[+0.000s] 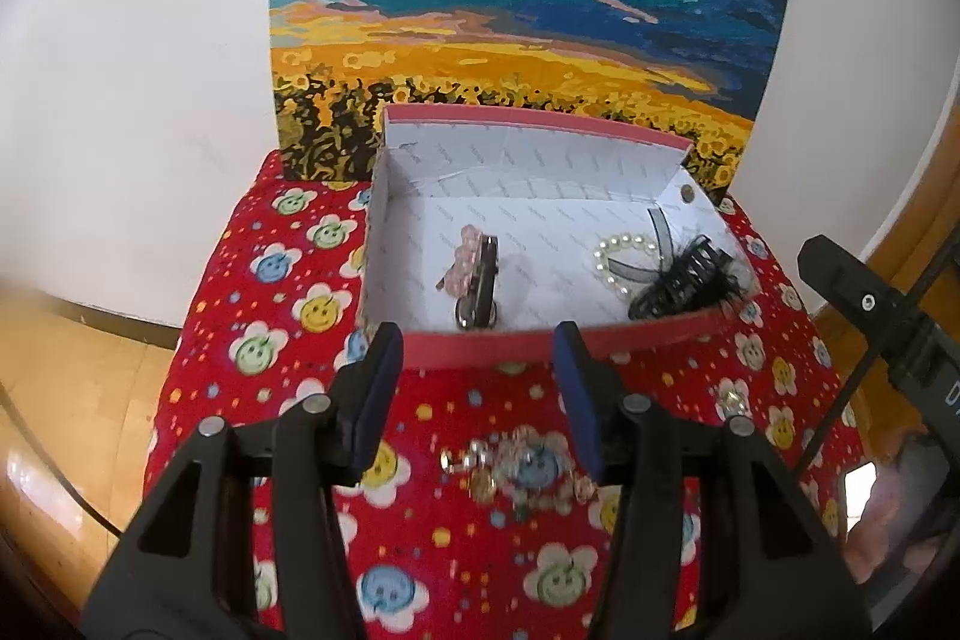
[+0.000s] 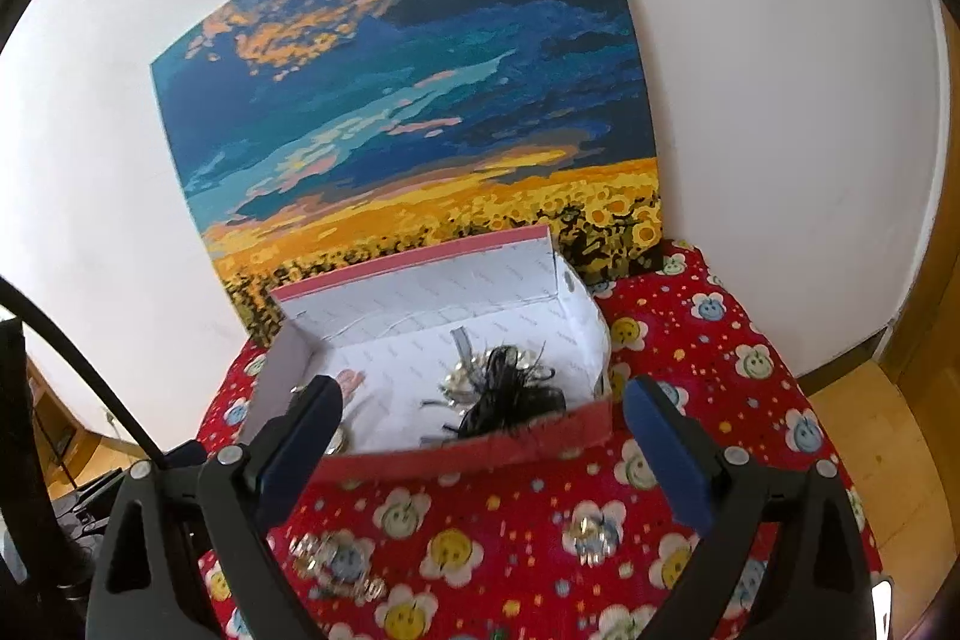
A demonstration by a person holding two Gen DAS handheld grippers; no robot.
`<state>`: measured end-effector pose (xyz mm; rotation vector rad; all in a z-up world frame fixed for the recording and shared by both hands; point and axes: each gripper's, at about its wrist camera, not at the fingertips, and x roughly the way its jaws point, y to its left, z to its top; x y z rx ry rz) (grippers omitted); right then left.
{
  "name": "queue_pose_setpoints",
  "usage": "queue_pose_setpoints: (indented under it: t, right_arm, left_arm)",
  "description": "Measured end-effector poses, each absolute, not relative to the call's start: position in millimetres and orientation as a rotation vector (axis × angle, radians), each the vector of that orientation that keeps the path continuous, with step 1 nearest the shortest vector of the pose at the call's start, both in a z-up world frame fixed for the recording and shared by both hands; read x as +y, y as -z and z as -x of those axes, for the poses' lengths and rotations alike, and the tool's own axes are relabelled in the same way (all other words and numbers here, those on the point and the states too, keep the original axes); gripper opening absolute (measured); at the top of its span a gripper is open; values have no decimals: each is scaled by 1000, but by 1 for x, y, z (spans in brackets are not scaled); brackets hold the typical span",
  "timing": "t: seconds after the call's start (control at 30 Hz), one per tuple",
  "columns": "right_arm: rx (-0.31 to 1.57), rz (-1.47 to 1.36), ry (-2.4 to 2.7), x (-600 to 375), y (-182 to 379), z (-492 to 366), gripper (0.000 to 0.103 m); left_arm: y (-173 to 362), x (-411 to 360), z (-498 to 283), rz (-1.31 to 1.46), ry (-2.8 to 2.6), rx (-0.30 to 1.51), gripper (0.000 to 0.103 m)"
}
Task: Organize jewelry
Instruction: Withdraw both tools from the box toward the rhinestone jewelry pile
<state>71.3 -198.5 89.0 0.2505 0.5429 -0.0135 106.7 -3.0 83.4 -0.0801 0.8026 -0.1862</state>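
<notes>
Currently your left gripper hangs w/ jaws parted and nothing between them, just short of the near wall of the red box; the right gripper is spread wide, also empty, its left finger overlapping the box's near-left corner in the right wrist view, contact can't be told. Box sits open on a surface covered w/ a red smiley-flower cloth, white lining inside. In the box: a pink beaded hair clip lying left of centre w/ a metal end toward the near wall; a pearl ring-shaped piece w/ a sheer ribbon to the right; a black feathery claw clip touching it, up against the near-right wall. Outside the box, on the cloth: a cluster of gold/crystal pieces just under your left gripper, and a small sparkly piece further right, apart from the cluster. Sunflower painting leans on the white wall behind the box.
</notes>
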Motion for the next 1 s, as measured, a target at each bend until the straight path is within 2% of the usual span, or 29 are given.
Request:
queue_pose_setpoints:
  t: [0.27,0.57,0.73,1.0]
  right_arm:
    - [559,-230,-3,-192,-89,-38,97]
    - [653,-226,-49,-181,-60,-24,96]
    - [703,-194,-77,-166,-43,-27,90]
    - [814,-123,-138,-139,-16,-44,68]
  left_arm:
    - [-81,4,-71,76,187,815,45]
    - [-64,25,-53,83,112,846,45]
    - [-55,40,-50,83,65,855,45]
    - [-35,55,-56,123,42,900,45]
